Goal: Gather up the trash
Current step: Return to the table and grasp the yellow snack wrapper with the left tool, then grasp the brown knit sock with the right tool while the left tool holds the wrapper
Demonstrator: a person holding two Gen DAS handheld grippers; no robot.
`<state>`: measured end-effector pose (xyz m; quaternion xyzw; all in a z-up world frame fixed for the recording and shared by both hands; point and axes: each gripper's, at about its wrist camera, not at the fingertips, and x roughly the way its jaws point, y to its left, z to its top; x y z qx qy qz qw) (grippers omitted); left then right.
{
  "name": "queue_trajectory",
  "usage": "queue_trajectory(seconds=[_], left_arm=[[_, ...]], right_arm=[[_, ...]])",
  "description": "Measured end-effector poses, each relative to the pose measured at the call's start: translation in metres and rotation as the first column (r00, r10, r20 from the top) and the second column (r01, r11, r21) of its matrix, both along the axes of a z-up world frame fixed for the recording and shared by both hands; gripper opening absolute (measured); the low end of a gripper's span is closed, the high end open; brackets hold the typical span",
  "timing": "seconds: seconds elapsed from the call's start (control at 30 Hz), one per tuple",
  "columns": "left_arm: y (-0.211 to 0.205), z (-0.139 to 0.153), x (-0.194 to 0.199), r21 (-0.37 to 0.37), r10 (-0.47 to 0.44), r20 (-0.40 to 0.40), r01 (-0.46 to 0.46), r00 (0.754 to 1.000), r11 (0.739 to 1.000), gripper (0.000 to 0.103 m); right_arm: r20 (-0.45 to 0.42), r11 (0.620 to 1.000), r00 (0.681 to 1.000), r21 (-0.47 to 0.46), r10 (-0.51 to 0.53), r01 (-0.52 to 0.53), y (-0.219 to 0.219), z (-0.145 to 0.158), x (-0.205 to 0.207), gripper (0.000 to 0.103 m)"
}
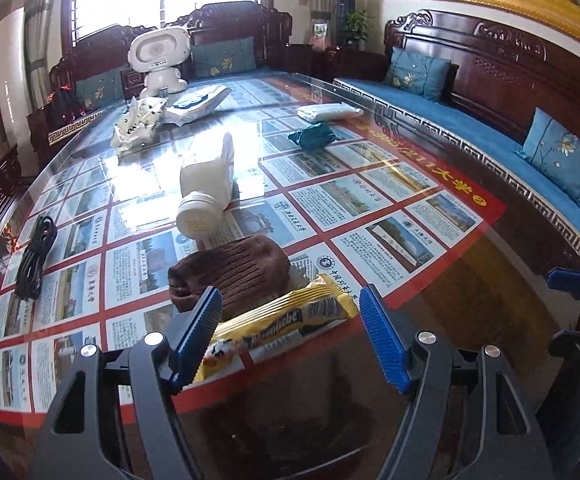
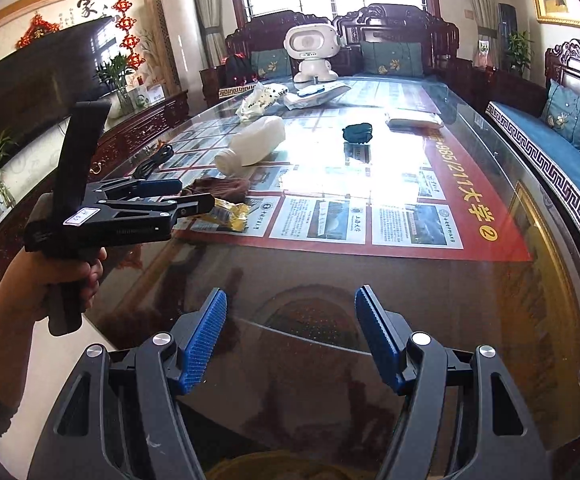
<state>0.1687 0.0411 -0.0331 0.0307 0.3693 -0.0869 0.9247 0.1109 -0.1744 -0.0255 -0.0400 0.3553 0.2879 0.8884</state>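
L tongs (image 1: 290,336) wide open, straddling the yellow wrapper (image 1: 278,328) near the table's (image 1: 470,320) near edge, holding nothing yet; likely lined up to pinch it. One pad (image 1: 200,328) looks just beside or touching the wrapper; can't tell which. Brown sock (image 1: 230,276) lies right behind, touching the wrapper, so it may get snagged. R tongs (image 2: 290,336) open too, empty, over bare glass at the near edge. White bottle (image 1: 206,188) lies on its side mid-table, cap on, contents hidden. No bin in view.

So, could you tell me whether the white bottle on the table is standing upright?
No, the white bottle lies on its side on the glass table, its capped end pointing toward the brown knitted cloth.
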Motion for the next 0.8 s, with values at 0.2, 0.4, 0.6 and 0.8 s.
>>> queue_trajectory(seconds=[0.2, 0.4, 0.6, 0.8], left_arm=[[0.001, -0.022, 0.013, -0.016, -0.066, -0.111, 0.065, 0.992, 0.998, 0.071], [0.004, -0.028, 0.013, -0.037, -0.058, -0.145, 0.053, 0.988, 0.998, 0.059], [0.007, -0.026, 0.010, -0.088, -0.053, -0.152, 0.039, 0.987, 0.995, 0.031], [0.002, -0.025, 0.003, -0.158, -0.081, -0.144, 0.058, 0.986, 0.986, 0.017]], right_arm=[[-0.022, 1.000, 1.000, 0.000, 0.007, -0.007, 0.001, -0.007, 0.007, 0.066], [-0.032, 1.000, 0.999, 0.002, 0.009, -0.009, 0.001, -0.009, 0.010, 0.066], [-0.032, 1.000, 0.999, -0.002, 0.014, -0.014, 0.004, -0.009, 0.008, 0.066], [-0.032, 1.000, 0.999, -0.014, 0.020, -0.020, 0.008, -0.010, 0.004, 0.066]])
